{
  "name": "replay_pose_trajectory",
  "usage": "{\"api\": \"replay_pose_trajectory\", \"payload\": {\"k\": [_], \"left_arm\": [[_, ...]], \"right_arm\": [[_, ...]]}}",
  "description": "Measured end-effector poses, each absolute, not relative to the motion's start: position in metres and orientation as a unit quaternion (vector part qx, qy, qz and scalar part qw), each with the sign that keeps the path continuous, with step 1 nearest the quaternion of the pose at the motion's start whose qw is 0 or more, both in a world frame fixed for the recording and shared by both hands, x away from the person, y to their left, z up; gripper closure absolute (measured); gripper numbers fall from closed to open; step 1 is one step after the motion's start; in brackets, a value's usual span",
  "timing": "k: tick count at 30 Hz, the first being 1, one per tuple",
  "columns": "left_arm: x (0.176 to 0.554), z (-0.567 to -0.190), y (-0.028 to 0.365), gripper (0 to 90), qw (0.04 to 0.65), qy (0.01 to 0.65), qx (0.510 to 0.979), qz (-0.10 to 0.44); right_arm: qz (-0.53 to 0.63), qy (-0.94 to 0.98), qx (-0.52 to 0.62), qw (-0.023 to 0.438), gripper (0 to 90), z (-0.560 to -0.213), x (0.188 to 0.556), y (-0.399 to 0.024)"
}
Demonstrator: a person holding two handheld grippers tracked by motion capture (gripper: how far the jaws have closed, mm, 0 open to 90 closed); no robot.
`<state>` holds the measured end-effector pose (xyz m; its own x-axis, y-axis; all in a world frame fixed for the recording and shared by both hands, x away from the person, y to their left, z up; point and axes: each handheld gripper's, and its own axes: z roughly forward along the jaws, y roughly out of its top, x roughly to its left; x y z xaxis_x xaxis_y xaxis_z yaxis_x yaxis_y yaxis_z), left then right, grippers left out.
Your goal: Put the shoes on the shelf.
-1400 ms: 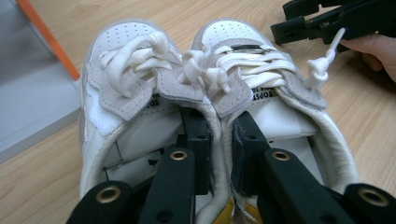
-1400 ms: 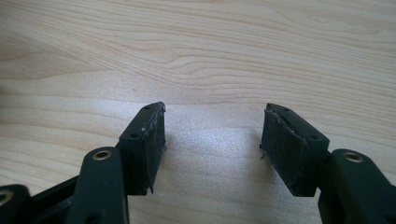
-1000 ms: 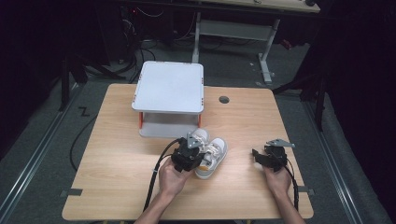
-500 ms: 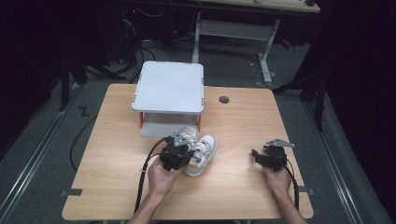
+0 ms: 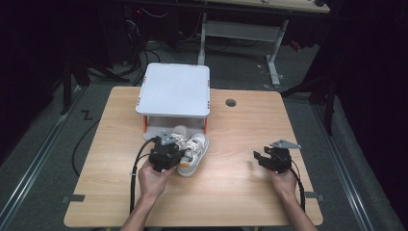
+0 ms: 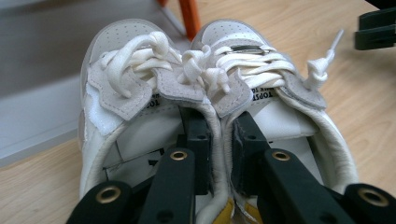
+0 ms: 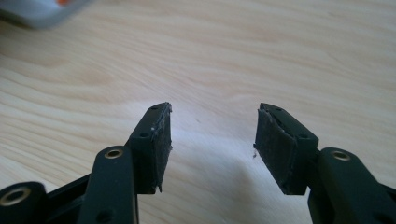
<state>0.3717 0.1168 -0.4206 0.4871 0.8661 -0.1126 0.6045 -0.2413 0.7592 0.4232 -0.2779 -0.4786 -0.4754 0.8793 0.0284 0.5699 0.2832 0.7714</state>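
A pair of small white lace-up shoes [image 5: 194, 150] lies on the wooden table [image 5: 240, 125], toes pointing at the white stand [image 5: 174, 89]. My left gripper [image 5: 179, 155] is shut on the two inner collars of the shoes [image 6: 154, 88], pinching them together; one jaw sits inside each shoe [image 6: 219, 140]. The shoes' toes are close to the stand's orange leg [image 6: 189, 18]. My right gripper [image 5: 260, 158] rests low over bare table at the right, open, with nothing between its pads [image 7: 212, 135].
The stand has a flat white top on orange legs and a grey base plate [image 6: 37, 116] that reaches toward the shoes. A round cable hole [image 5: 231, 102] sits in the table behind the right gripper. Black cables trail off the table's front left.
My left gripper has carried the pair of shoes leftward and a little farther back, up to the front of the stand. The right gripper has stayed in place, open.
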Motion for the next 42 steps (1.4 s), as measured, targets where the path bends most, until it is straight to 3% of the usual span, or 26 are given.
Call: {"api": "replay_pose_trajectory", "payload": {"k": [14,28,42], "left_arm": [[0.398,-0.426,0.136,79.6,0.371,0.519,0.745,0.193],[0.434,-0.437,0.128,79.3,0.344,0.542,0.734,0.221],[0.454,-0.453,0.122,78.1,0.329,0.560,0.724,0.233]], "right_arm": [[0.467,0.769,0.404,0.164,53.6,-0.420,0.436,-0.232],[0.489,0.793,0.322,0.170,60.4,-0.357,0.461,-0.163],[0.474,0.808,0.305,0.175,63.7,-0.346,0.496,-0.102]]}}
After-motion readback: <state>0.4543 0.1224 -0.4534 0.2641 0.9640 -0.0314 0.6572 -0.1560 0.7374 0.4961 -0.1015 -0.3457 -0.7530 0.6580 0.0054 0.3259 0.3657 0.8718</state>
